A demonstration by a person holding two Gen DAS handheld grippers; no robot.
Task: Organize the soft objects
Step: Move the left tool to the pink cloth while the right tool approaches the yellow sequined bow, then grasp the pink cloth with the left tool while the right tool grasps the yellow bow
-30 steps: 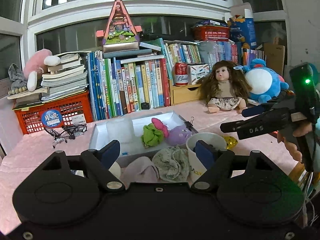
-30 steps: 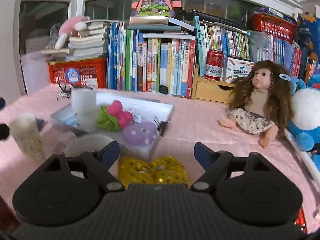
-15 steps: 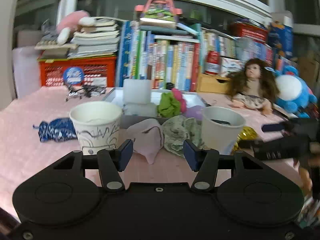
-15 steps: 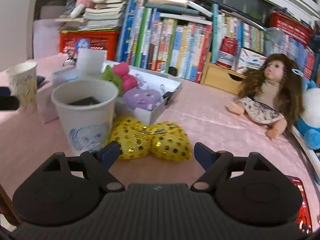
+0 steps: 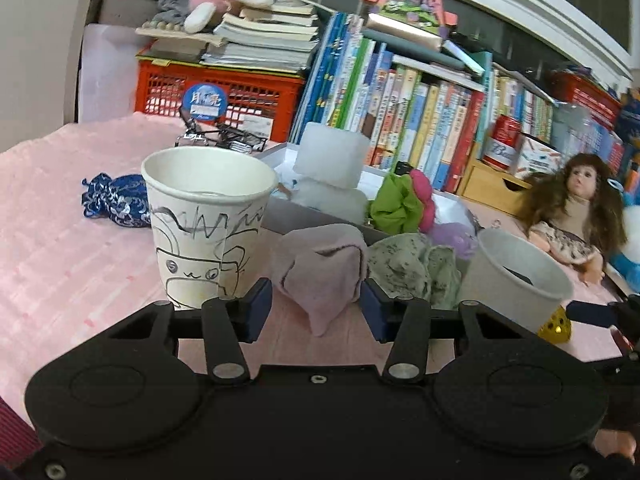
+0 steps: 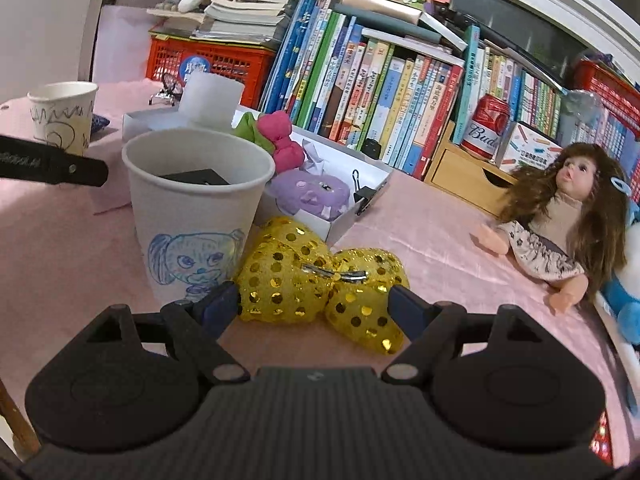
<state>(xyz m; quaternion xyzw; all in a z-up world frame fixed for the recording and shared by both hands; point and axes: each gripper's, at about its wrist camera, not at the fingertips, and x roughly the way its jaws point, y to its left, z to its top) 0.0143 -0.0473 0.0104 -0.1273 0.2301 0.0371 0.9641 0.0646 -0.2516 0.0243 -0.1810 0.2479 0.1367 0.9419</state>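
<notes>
The left hand-held gripper (image 5: 316,308) is closing around the mauve cloth (image 5: 320,268) – straight ahead, just right of the scribbled cup (image 5: 204,224), not yet pinched. The right hand-held gripper (image 6: 316,304) stands spread before the gold sequinned bow (image 6: 320,284), whose long axis runs across its jaws.

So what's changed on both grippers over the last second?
Both grippers came down to the table. The left gripper is closing around the mauve cloth, pads not yet pressing it. The right gripper, open as before, now brackets the gold sequin bow. Cups, tray and doll stayed put.
</notes>
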